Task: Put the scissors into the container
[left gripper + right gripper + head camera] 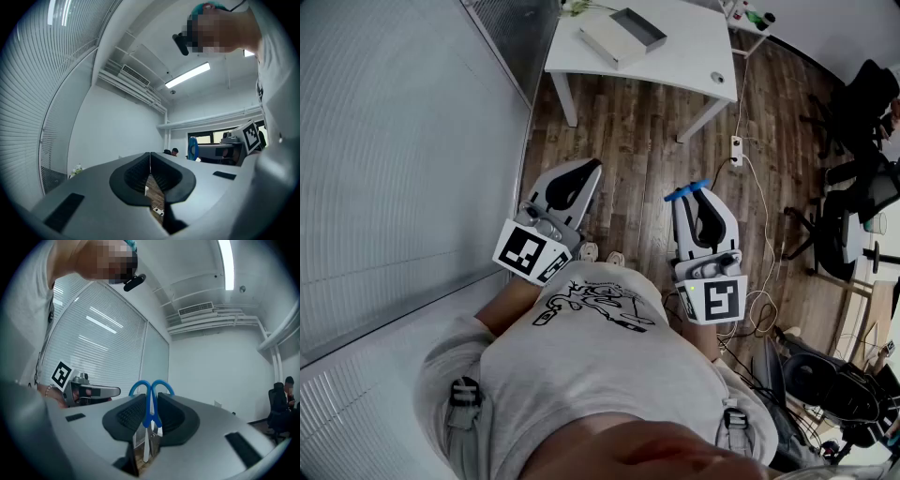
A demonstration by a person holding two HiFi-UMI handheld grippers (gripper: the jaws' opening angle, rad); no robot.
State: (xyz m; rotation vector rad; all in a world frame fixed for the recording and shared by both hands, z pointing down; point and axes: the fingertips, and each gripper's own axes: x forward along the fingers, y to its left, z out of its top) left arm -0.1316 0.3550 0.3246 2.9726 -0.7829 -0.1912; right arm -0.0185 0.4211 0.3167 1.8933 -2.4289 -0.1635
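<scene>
Two grippers hang near the body: the fingers of the left gripper (584, 174) are pressed together, empty, and those of the right gripper (692, 195) hold the blue scissors (151, 404). Carrying seems to be the step in hand; next the scissors must reach the grey container (623, 36) on the far white tabletop (684, 66).

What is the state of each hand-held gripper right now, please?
Left hand-held gripper: closed, nothing between its jaws.
Right hand-held gripper: closed on the blue-handled scissors.
</scene>
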